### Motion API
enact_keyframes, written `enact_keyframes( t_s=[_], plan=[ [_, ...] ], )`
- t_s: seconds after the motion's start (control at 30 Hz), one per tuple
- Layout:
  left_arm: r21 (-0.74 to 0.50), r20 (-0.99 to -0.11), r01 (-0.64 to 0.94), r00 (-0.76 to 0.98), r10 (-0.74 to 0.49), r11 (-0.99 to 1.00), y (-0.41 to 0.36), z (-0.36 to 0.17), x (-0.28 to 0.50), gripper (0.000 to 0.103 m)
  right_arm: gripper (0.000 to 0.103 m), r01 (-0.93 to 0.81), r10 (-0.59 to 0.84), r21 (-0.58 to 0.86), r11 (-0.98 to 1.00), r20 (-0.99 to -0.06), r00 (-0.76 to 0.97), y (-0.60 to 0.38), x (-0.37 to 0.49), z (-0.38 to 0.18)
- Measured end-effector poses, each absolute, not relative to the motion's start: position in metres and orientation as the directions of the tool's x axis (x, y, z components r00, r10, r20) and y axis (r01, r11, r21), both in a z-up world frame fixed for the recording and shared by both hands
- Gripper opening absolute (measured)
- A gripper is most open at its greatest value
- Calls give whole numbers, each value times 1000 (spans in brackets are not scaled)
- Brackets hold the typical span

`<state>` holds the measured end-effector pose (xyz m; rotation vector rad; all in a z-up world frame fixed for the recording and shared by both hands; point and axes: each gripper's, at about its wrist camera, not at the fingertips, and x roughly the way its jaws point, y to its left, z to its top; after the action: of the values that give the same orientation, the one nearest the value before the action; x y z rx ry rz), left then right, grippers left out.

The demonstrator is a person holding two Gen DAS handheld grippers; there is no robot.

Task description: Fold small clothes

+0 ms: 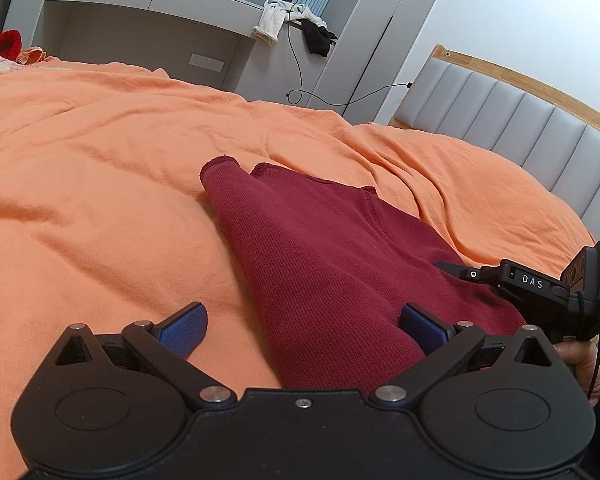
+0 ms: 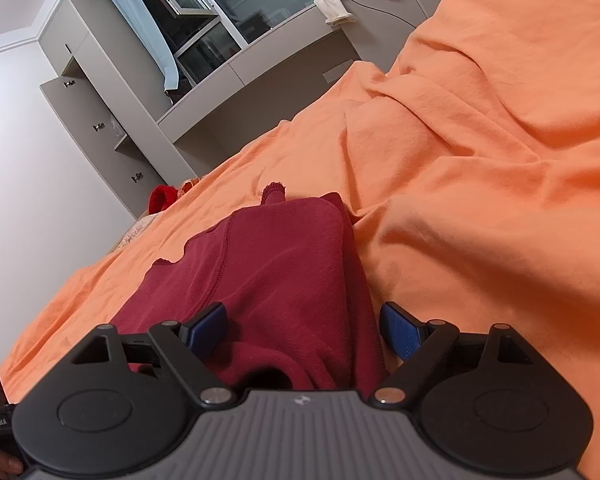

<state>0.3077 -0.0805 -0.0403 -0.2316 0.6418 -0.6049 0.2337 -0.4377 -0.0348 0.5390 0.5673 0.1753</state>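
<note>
Left wrist view: the orange bedspread (image 1: 120, 140) fills most of the picture, with a grey padded headboard (image 1: 520, 120) at its far right.
Garment: a dark red knit top (image 1: 340, 248) lies on the bedspread, narrow and already folded in along its sides, a sleeve cuff (image 1: 220, 164) at the far end.
Long axis: it runs away from both grippers, near edge at the fingers, cuff farthest off.
Left gripper (image 1: 302, 330): fingers spread wide; the blue pads (image 1: 184, 330) straddle the garment's left edge, one on bare bedspread, the other over red cloth.
Right gripper (image 2: 304, 330): also wide open, straddling the garment's right edge, with cloth bunched between the fingers, nothing pinched.
Nearer hand: both sit about level at the near edge; I judge neither has the advantage, so a lengthwise fold would need both to close together.
Only in left view: the right gripper's body seen from the side, and the headboard.
Only in right view: the shoulder seam (image 2: 222, 256) and the rumpled near hem.
</note>
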Motion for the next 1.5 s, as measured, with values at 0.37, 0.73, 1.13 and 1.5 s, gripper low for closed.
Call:
enact_keyframes(
  t_s=[0.37, 0.73, 1.13, 1.5],
  plan=[
    [-389, -539, 447, 599, -593, 805, -80, -31, 316, 102, 59, -12, 279, 489, 872, -476, 834, -429, 232, -29],
    [-423, -559, 480, 529, -638, 768, -87, -20, 319, 64, 30, -14, 187, 353, 936, -462, 867, -405, 226, -11],
    [-313, -482, 506, 644, -594, 804, -86, 8, 308, 26, 21, -154, 198, 197, 968, -228, 953, -351, 221, 42],
    [-90, -260, 374, 886, -384, 923, -42, 44, 304, 26, 22, -263, 269, 65, 963, -114, 956, -280, 281, 46]
  ],
)
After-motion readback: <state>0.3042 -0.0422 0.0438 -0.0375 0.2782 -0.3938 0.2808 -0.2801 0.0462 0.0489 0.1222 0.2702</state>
